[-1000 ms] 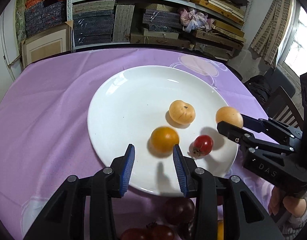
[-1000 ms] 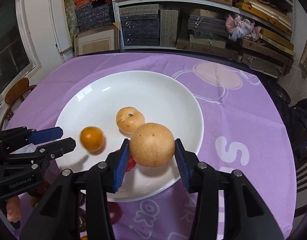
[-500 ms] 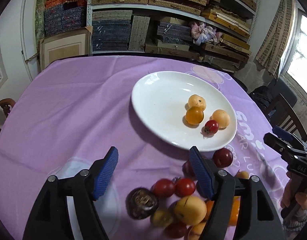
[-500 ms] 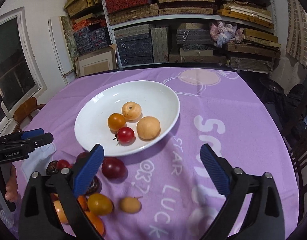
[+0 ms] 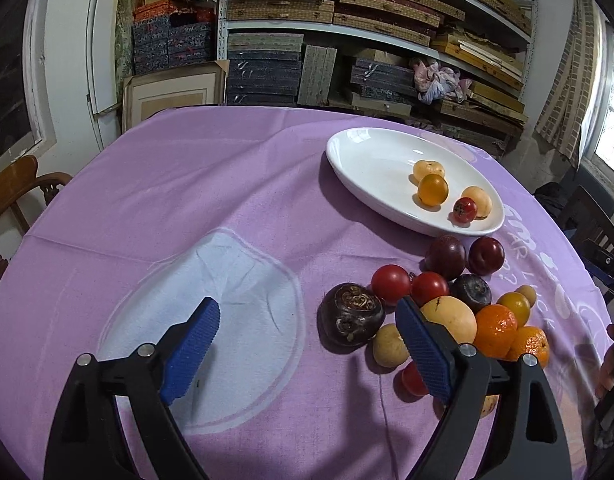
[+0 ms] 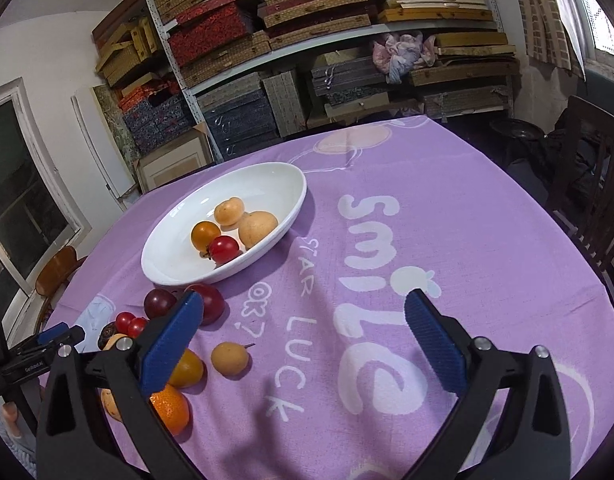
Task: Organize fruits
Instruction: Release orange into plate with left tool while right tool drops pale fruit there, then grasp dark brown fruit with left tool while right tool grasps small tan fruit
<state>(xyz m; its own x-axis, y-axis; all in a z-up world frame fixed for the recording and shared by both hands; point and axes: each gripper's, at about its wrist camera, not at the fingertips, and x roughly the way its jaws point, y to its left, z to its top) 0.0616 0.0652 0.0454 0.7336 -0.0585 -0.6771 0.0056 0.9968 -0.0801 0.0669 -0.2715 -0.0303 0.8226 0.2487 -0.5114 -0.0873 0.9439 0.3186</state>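
Note:
A white plate (image 5: 371, 160) (image 6: 175, 268) on the purple tablecloth holds several small fruits: an orange tomato (image 5: 432, 189), a red tomato (image 5: 464, 210) (image 6: 223, 249), a tan pear (image 6: 257, 228) and a pale yellow fruit (image 6: 228, 211). A pile of loose fruit lies on the cloth before the plate, with a dark round fruit (image 5: 350, 314), plums (image 5: 445, 256), red tomatoes (image 5: 391, 279) and oranges (image 5: 496, 330) (image 6: 169, 408). My left gripper (image 5: 307, 344) is open and empty, held above the cloth left of the pile. My right gripper (image 6: 303, 344) is open and empty, right of the pile.
Shelves of stacked boxes (image 5: 347, 12) stand behind the round table. A wooden chair (image 5: 11, 196) stands at the left, and a dark chair (image 6: 587, 152) at the right. A small yellow fruit (image 6: 229, 357) lies apart from the pile.
The right gripper let go of the tan pear, which lies on the plate. Both grippers opened wide and pulled back from the plate, towards the loose fruit pile.

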